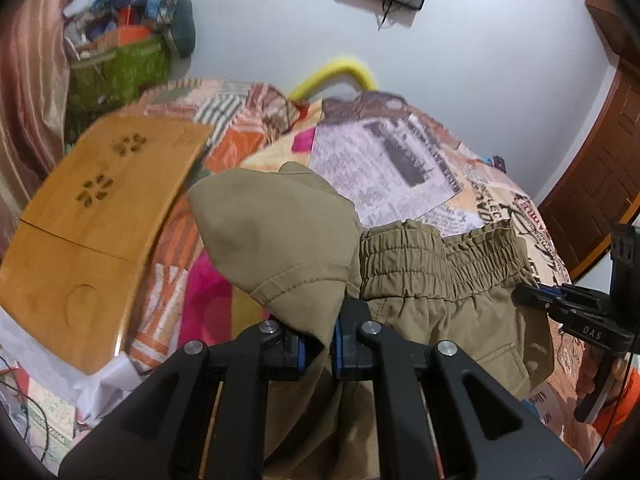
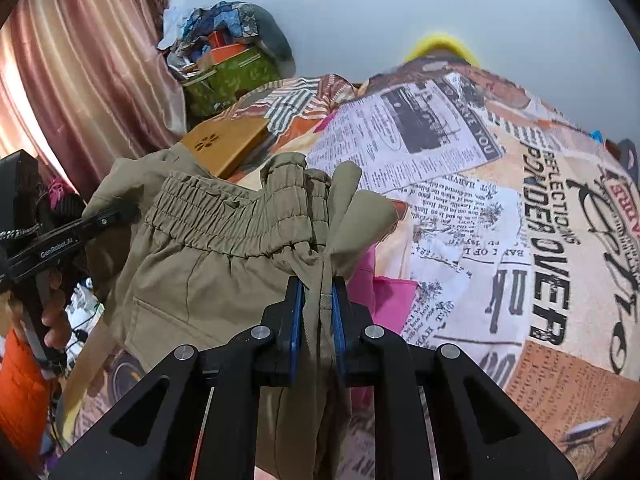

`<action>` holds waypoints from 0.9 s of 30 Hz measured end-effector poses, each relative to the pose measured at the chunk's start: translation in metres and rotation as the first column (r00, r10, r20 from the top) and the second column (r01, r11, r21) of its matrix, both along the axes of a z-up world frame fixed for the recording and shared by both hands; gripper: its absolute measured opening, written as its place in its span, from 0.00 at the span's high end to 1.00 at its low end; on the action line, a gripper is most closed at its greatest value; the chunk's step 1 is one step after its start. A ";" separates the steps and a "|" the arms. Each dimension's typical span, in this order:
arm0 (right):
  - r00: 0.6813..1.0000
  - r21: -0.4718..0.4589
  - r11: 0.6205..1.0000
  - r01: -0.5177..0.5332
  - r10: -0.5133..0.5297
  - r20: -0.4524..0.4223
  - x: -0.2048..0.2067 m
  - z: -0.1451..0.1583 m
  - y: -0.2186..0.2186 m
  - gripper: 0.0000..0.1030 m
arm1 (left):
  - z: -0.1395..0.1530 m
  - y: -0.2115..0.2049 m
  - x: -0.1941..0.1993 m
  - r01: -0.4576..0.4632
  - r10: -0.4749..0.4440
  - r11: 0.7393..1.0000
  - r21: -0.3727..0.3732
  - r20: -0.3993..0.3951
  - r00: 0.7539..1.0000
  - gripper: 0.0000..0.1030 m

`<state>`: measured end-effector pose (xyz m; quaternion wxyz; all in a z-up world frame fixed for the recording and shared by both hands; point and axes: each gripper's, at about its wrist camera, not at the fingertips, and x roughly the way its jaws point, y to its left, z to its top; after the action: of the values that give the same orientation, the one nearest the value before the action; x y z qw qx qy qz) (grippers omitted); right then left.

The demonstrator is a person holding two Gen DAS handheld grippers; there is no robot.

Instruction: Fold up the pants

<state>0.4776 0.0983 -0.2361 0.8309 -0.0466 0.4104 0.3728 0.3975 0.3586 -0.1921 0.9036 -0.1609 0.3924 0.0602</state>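
Bed cover (image 2: 500,208) with newsprint pattern fills most of both views. Wooden lap tray (image 1: 92,216) lies at its left side, green box (image 1: 120,68) of clutter behind by the curtain. Khaki pants (image 1: 432,280) sit bunched on the near bed edge, elastic waistband running left-right. Left gripper (image 1: 318,344) clenched on a hem fold; right gripper (image 2: 318,320) clenched on waistband fabric.
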 end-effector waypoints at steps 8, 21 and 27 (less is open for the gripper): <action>0.999 -0.054 0.998 0.021 -0.023 -0.025 0.019 -0.035 0.001 0.89 | -0.043 0.008 0.021 -0.020 0.028 0.997 0.073 -0.113 0.993 0.87; 0.997 -0.215 0.975 0.063 -0.053 0.053 0.003 -0.027 -0.013 0.60 | -0.035 0.007 -0.031 -0.038 0.085 0.965 0.261 -0.171 0.982 0.62; 0.993 -0.119 0.990 0.069 -0.057 0.105 -0.043 0.030 -0.046 0.60 | 0.030 -0.028 -0.080 -0.034 0.045 0.971 0.235 -0.044 0.998 0.62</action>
<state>0.4347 0.0525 -0.2061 0.8576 -0.1033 0.3911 0.3176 0.3179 0.3301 -0.1625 0.9050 -0.0596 0.4013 0.1278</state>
